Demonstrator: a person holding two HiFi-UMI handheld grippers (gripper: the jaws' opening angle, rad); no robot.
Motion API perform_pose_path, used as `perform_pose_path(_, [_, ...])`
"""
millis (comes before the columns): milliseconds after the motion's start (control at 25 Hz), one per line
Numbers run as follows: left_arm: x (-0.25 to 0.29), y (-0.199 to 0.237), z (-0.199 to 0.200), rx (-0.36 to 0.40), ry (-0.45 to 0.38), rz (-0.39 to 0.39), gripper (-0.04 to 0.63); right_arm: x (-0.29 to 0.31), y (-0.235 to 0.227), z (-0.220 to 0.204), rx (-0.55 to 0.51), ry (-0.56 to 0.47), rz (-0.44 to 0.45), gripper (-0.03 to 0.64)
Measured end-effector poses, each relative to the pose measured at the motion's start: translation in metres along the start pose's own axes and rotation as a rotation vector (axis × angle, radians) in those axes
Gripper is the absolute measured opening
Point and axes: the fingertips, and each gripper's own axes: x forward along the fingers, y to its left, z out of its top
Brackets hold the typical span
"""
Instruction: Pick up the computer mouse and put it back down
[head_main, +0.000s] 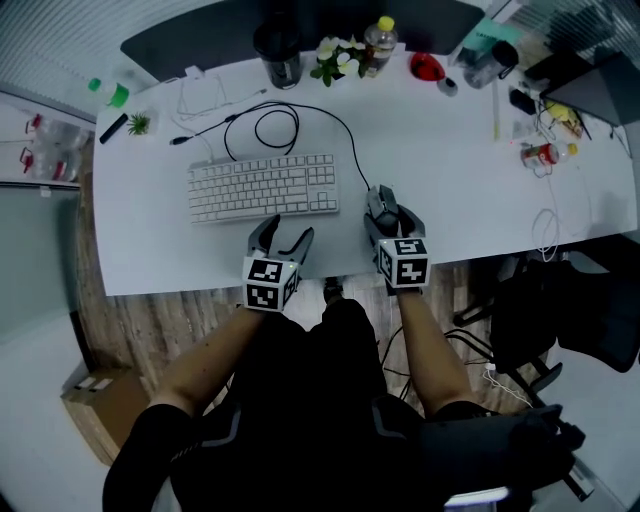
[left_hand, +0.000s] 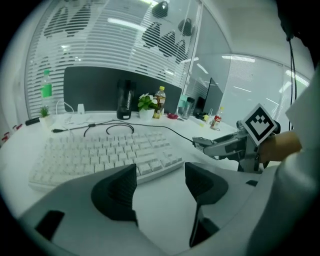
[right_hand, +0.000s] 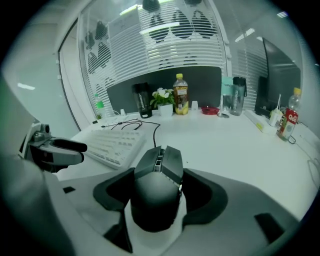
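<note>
Tongs: two, the left tongs (left_hand: 161, 181) and the right tongs (right_hand: 159, 189), each with one marker cube at its back.
Mouse: one dark mouse (right_hand: 157, 167), between the pads of the right tongs and well to the right of the left tongs.
Keyboard: one white keyboard (head_main: 262, 186), just ahead of the left tongs and to the left of the right tongs.
Cable: one black cable (head_main: 277, 125), running from the mouse's front and looping beyond the keyboard.
Bottles: three. The yellow-capped bottle (right_hand: 180, 95) is far ahead of the right tongs, the red-labelled bottle (right_hand: 286, 121) is far to their right, and the green-capped bottle (head_main: 108, 92) is far ahead and left of the left tongs.
Tumblers: two, a dark tumbler (right_hand: 141, 101) and a grey tumbler (right_hand: 238, 96), on either side of the yellow-capped bottle.
Flowers: one small flower pot (right_hand: 163, 100), between the dark tumbler and the yellow-capped bottle.
Hard to see: the mouse's underside is hidden by the right tongs, so I cannot tell whether it rests on the surface (head_main: 460, 190) or sits just off it. The clutter at the surface's far right is too small to name.
Left tongs: spread wide, with nothing between the pads and only bare surface beneath.
Right tongs: closed in on the mouse, with a pad against each side and the mouse's buttons pointing away.
</note>
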Motion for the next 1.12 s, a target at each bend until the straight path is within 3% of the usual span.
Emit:
perform_pose_path(200, [-0.021,0.005,0.036,0.010,-0.065,0.000,0.311,-0.025,0.008,0.028,0.021,-0.042,0.012,0.290])
perform_pose_path(640, [-0.075,0.019,0.118,0.071,-0.241,0.010,0.311,-0.071,0.032,0.108,-0.058,-0.098,0.037,0.291])
perform_pose_path(1120, [-0.135,0.046,0.164,0.083,-0.350,0.025,0.311,-0.099,0.084,0.190,-0.099,-0.200,0.099,0.291])
